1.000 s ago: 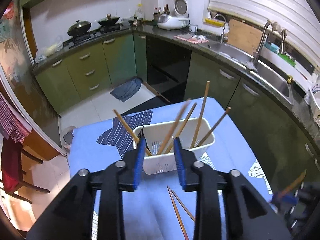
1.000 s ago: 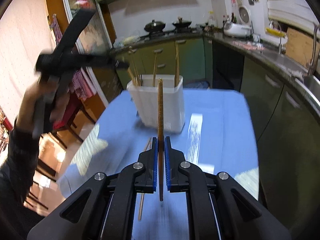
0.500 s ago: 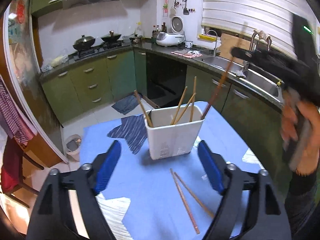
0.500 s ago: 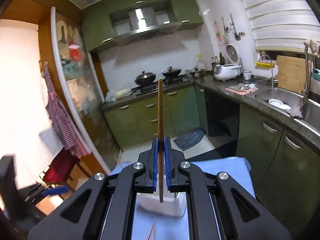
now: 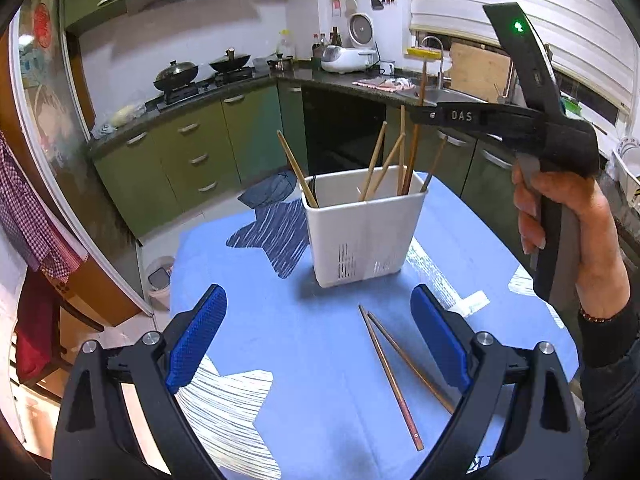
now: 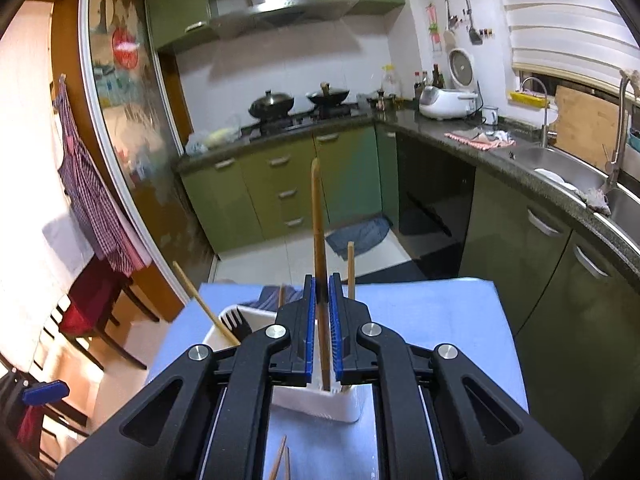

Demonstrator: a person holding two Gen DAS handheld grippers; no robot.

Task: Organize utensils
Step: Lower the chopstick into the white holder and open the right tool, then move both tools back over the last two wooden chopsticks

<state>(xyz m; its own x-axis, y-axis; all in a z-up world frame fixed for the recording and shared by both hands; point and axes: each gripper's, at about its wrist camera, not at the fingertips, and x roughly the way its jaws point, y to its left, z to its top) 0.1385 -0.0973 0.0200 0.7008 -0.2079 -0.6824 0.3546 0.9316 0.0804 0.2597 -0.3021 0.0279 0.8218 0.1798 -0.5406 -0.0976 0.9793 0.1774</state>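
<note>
A white utensil holder [image 5: 362,228] stands on the blue tablecloth [image 5: 320,344] with several wooden chopsticks upright in it. Two chopsticks [image 5: 394,364] lie on the cloth in front of it. My left gripper [image 5: 318,334] is open and empty, low over the cloth, near the loose pair. My right gripper [image 6: 321,320] hovers over the holder [image 6: 320,404], its jaws slightly parted around an upright chopstick [image 6: 319,240] whose lower end is inside the holder. The right gripper also shows in the left wrist view [image 5: 418,114], above the holder.
Green kitchen cabinets [image 5: 192,152], a stove with woks [image 5: 200,74] and a sink counter [image 6: 560,168] surround the table. A chair with red cloth [image 6: 92,308] stands left of the table. A bin [image 5: 160,280] sits on the floor.
My left gripper opened wide and pulled back from the holder. My right gripper carried its chopstick over the holder, lowered it in, and its jaws have parted slightly.
</note>
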